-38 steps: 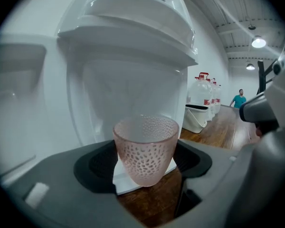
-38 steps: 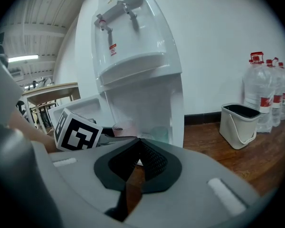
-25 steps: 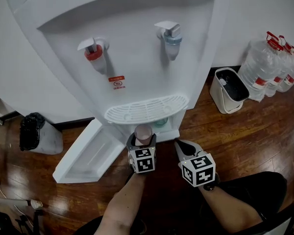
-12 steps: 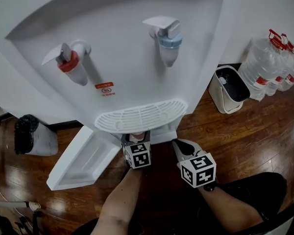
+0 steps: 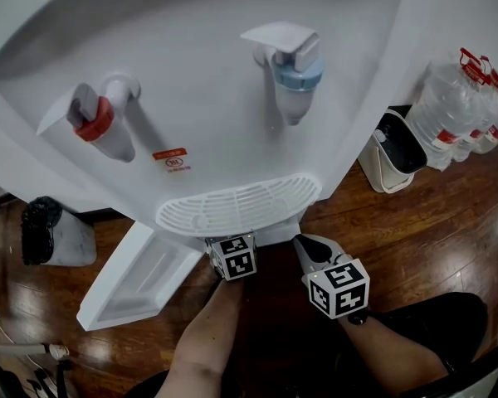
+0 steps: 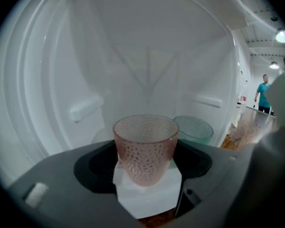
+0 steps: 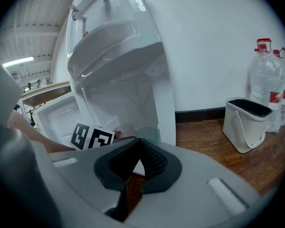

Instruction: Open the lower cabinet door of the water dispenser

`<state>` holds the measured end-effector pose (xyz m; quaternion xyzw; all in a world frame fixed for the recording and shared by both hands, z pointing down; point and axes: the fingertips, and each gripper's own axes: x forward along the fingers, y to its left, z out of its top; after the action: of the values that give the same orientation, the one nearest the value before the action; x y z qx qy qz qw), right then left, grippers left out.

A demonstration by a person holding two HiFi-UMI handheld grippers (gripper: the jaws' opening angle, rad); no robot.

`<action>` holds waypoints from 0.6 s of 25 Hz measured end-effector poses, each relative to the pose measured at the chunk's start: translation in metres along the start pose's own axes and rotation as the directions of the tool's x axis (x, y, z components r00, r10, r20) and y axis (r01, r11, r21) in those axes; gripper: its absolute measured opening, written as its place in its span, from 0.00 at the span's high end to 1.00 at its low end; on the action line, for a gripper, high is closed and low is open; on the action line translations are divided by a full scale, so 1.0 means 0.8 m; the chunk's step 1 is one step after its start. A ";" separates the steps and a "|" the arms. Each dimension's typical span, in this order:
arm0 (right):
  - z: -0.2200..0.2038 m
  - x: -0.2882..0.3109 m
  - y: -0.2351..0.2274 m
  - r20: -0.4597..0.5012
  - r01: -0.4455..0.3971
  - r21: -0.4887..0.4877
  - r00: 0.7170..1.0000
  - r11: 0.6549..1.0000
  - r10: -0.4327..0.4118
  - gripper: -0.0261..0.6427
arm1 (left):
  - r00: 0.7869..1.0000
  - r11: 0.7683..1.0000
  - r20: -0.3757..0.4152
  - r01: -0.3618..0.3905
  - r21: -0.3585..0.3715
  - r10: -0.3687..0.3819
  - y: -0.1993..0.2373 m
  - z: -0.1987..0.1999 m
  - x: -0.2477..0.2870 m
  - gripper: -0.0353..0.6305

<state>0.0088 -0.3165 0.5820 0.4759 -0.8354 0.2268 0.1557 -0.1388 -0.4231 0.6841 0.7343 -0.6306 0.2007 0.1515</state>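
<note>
Cabinet door (image 5: 141,276) stood open, so the left gripper (image 6: 145,158), grasping a pink cup (image 6: 146,144) inside beside a green cup (image 6: 194,128), probably needed to set it down, while the right gripper (image 7: 138,161) had its jaws clenched on nothing.

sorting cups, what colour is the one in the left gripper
The cup is dotted pink, clearest in the left gripper view.
</note>
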 end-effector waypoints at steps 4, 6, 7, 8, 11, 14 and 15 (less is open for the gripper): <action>0.002 0.001 -0.002 0.000 -0.007 -0.001 1.000 1.000 0.007 0.96 | 1.000 1.000 0.007 0.015 0.015 -0.015 -0.002 -0.001 0.009 0.40; 0.001 0.000 -0.004 -0.002 -0.004 0.004 1.000 1.000 0.004 0.96 | 1.000 1.000 0.006 0.009 0.007 -0.009 -0.002 0.003 0.012 0.40; 0.001 0.000 -0.004 -0.003 -0.005 0.008 1.000 1.000 0.005 0.96 | 1.000 1.000 0.007 0.006 0.002 -0.006 -0.001 0.004 0.014 0.40; 0.001 0.000 -0.004 -0.004 -0.006 0.009 1.000 1.000 0.006 0.96 | 1.000 1.000 0.007 0.004 -0.001 -0.004 -0.001 0.004 0.016 0.40; 0.001 -0.004 -0.003 -0.001 -0.013 0.005 1.000 1.000 0.013 0.96 | 1.000 1.000 0.010 0.000 -0.005 0.000 0.000 0.005 0.020 0.40; 0.003 -0.005 -0.006 0.004 -0.012 0.011 1.000 1.000 0.012 0.96 | 1.000 1.000 0.003 -0.017 -0.012 0.017 0.002 0.001 0.023 0.40; 0.003 -0.005 -0.006 0.005 -0.013 0.014 1.000 1.000 0.013 0.96 | 1.000 1.000 -0.002 -0.023 -0.016 0.023 0.002 -0.002 0.024 0.40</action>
<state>0.0151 -0.3168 0.5792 0.4720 -0.8372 0.2325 0.1490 -0.1385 -0.4392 0.6945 0.7256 -0.6403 0.1981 0.1558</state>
